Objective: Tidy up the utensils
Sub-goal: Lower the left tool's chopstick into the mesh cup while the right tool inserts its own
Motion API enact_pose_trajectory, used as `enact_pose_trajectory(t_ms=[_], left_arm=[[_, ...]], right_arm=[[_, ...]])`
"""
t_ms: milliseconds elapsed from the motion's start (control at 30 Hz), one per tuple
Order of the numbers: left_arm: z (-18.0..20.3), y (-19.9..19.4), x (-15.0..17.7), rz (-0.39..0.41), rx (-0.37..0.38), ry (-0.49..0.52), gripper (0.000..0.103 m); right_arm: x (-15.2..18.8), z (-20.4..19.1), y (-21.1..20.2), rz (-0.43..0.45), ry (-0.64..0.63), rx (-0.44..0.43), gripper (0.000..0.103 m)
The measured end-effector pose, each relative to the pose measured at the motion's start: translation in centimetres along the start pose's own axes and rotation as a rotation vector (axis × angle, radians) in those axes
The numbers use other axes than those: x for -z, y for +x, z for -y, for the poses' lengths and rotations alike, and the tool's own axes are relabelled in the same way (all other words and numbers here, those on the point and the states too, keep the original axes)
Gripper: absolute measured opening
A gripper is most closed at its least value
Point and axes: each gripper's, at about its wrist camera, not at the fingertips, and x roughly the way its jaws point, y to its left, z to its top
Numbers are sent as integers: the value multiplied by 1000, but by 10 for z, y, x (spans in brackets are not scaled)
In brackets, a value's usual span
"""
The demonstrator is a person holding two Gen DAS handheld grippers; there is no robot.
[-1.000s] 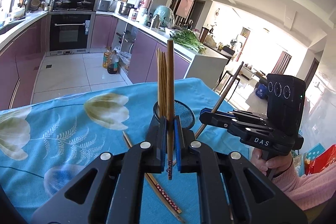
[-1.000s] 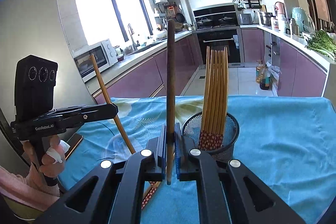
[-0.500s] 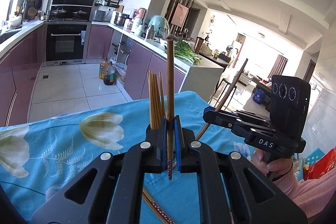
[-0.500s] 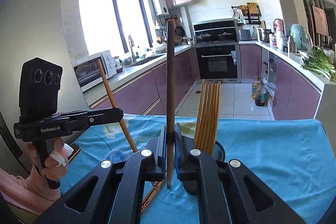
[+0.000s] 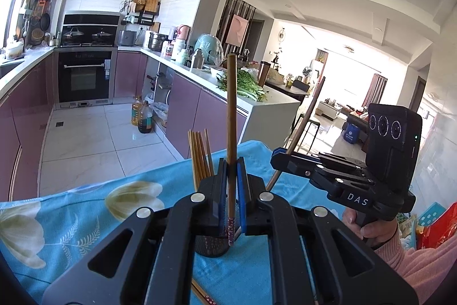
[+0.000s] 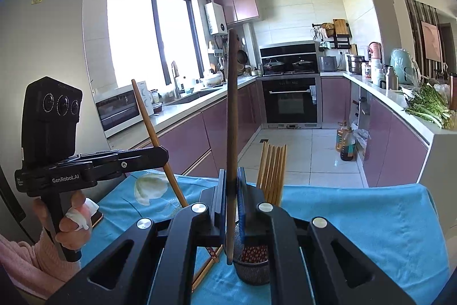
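My left gripper (image 5: 230, 190) is shut on a brown chopstick (image 5: 230, 116), held upright with its patterned lower end over the black mesh holder (image 5: 211, 243). My right gripper (image 6: 230, 196) is shut on another chopstick (image 6: 232, 116), also upright, its lower end at the rim of the same holder (image 6: 252, 269). Several chopsticks (image 6: 272, 170) stand in the holder; they also show in the left wrist view (image 5: 200, 156). Each gripper appears in the other's view, the right one (image 5: 281, 157) and the left one (image 6: 160, 155).
The holder stands on a table with a blue flowered cloth (image 6: 371, 219). Loose chopsticks (image 6: 210, 265) lie on the cloth beside the holder, also seen in the left wrist view (image 5: 201, 293). A phone (image 6: 97, 217) lies near the left table edge. Kitchen counters stand behind.
Both grippers have risen and come in over the holder, which now sits low under the fingers. Both chopsticks stay gripped upright.
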Motion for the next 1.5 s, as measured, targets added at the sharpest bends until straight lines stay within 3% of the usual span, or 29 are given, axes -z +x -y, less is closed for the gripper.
enact_pose_trajectory(t_ms=[433,967,1500], left_arm=[[13,16,-2,-10,-77,65,8],[8,49,12,-172,-120,112,8],[2,72,15,-344,-93,159,8]], right_arm=[[-9,11,17,13,14,29,6],[17,26,52,-124,50,62,6],[27,37,74,-215,61,82,6]])
